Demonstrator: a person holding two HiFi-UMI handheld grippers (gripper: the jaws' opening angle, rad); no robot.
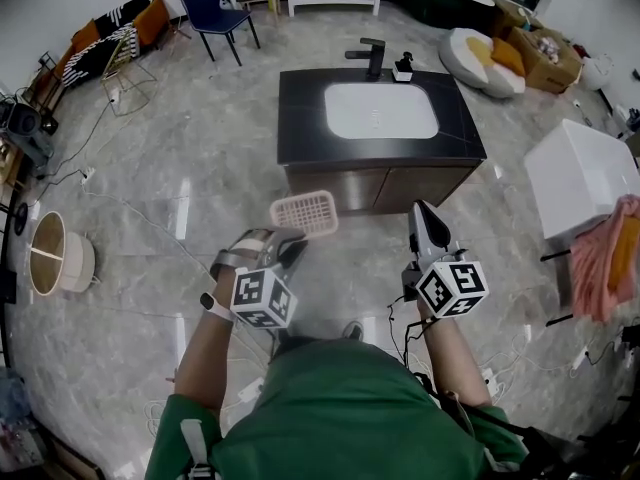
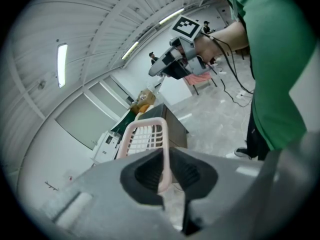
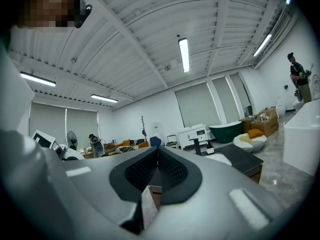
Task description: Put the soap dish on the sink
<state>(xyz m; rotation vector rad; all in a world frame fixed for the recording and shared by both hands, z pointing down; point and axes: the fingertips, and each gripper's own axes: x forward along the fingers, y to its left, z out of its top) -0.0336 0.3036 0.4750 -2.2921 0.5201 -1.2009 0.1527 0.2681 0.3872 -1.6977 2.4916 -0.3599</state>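
Soap dish (image 1: 304,213), a pink slatted plastic tray, is held in the air in front of the sink (image 1: 381,110), on the person's side of it and a little to its left, well apart from the basin and above the marble floor (image 1: 150,218). The left claw (image 2: 164,176) is clenched on the dish's rim: in the left gripper view the pink edge stands upright between the two dark pads, and the slatted part rises beyond them. The right claw (image 3: 156,169) is clenched on itself, its ribbed pads meeting, and it hovers in front of the sink's right half, also well short of it. The sink is a white rectangular basin set in a dark table (image 1: 300,118) with a wooden front. A black faucet (image 1: 370,56) stands at the far edge behind the sink, and a small black-and-white bottle (image 1: 403,66) stands just to the right of the faucet. Farther beyond the sink, to its left, is a blue chair (image 1: 215,8); to the sink's right stands a white box-shaped unit (image 1: 580,173) with a pink cloth (image 1: 610,258) beside it.
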